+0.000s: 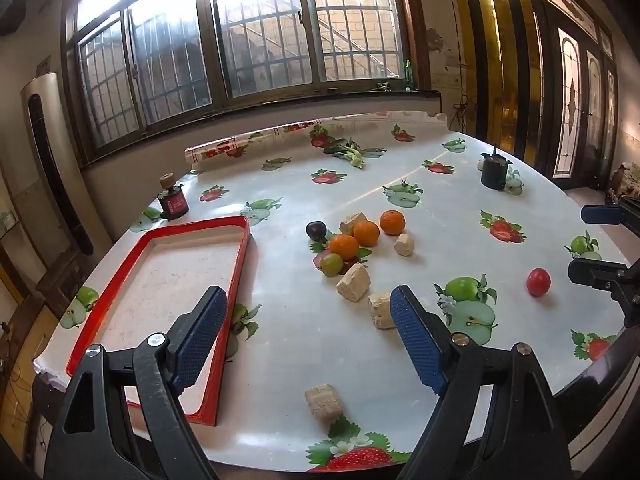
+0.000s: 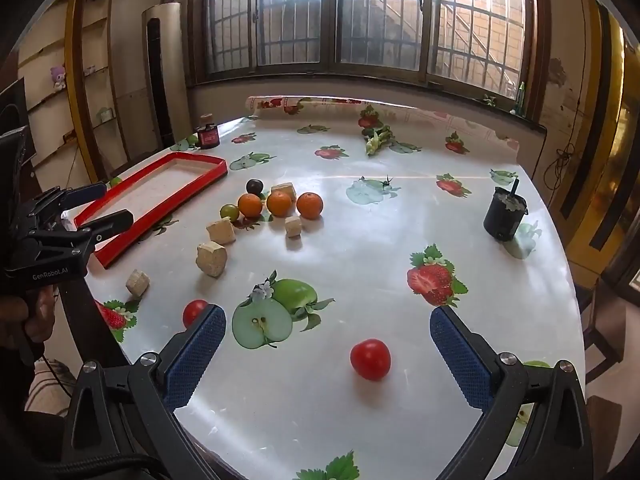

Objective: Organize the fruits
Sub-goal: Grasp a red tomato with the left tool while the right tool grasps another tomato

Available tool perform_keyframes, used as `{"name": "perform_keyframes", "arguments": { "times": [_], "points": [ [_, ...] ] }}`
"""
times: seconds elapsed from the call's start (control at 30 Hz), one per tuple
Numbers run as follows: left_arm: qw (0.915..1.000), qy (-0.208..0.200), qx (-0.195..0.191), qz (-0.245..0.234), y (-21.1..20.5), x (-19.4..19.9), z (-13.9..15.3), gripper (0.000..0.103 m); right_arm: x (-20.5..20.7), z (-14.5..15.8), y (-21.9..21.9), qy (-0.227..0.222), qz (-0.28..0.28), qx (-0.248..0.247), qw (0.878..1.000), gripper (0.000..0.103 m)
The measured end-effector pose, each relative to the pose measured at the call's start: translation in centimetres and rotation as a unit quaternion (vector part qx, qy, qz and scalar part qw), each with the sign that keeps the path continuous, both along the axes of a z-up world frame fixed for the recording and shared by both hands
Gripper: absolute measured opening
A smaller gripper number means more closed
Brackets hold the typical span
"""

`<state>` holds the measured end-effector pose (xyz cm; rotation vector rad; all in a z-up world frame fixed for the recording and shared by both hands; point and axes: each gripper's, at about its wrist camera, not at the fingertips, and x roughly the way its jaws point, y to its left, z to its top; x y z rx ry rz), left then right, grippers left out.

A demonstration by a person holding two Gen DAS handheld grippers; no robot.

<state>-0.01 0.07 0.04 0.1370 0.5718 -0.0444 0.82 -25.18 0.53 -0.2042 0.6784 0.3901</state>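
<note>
Three oranges (image 1: 366, 233) (image 2: 279, 203), a dark plum (image 1: 316, 230) (image 2: 254, 186) and a green fruit (image 1: 332, 264) (image 2: 229, 211) cluster mid-table. A red tomato (image 2: 370, 359) (image 1: 538, 281) lies between my right gripper's open fingers. A second red tomato (image 2: 194, 311) peeks from behind the right gripper's left finger. A red-rimmed tray (image 1: 168, 276) (image 2: 160, 192) lies at the left, holding nothing. My left gripper (image 1: 308, 336) is open and empty beside the tray; it also shows in the right wrist view (image 2: 104, 208). My right gripper (image 2: 328, 354) is open and empty.
Several beige blocks (image 1: 353, 282) (image 2: 212, 258) lie among and near the fruit. A black pot (image 1: 494, 171) (image 2: 505, 216) stands at the right, a small red jar (image 1: 173, 200) (image 2: 208, 135) at the far left, green stems (image 1: 348, 151) (image 2: 378, 140) at the back.
</note>
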Motion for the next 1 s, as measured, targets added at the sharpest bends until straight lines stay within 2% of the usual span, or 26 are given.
{"name": "perform_keyframes", "arguments": {
  "times": [0.37,0.67,0.83,0.93,1.0],
  "points": [
    [0.9998,-0.019,0.004,0.003,-0.4,-0.7,0.5,0.084,-0.7,0.8,-0.9,-0.015,-0.005,-0.024,1.0,0.103],
    [0.9999,-0.013,0.009,-0.006,-0.7,-0.9,0.5,0.086,-1.2,0.7,-1.2,-0.018,-0.002,-0.032,0.999,0.103],
    [0.9995,-0.029,-0.01,-0.005,-0.7,-1.1,0.4,0.086,-1.3,0.5,-1.4,-0.017,-0.003,-0.03,0.999,0.103],
    [0.9996,-0.024,-0.012,-0.005,-0.7,-1.0,0.4,0.086,-1.3,0.3,-1.7,-0.014,-0.004,-0.027,1.0,0.103],
    [0.9999,-0.007,0.008,-0.005,-0.8,-0.8,0.5,0.086,-1.3,0.2,-1.8,-0.014,-0.005,-0.027,1.0,0.103]
  ]
}}
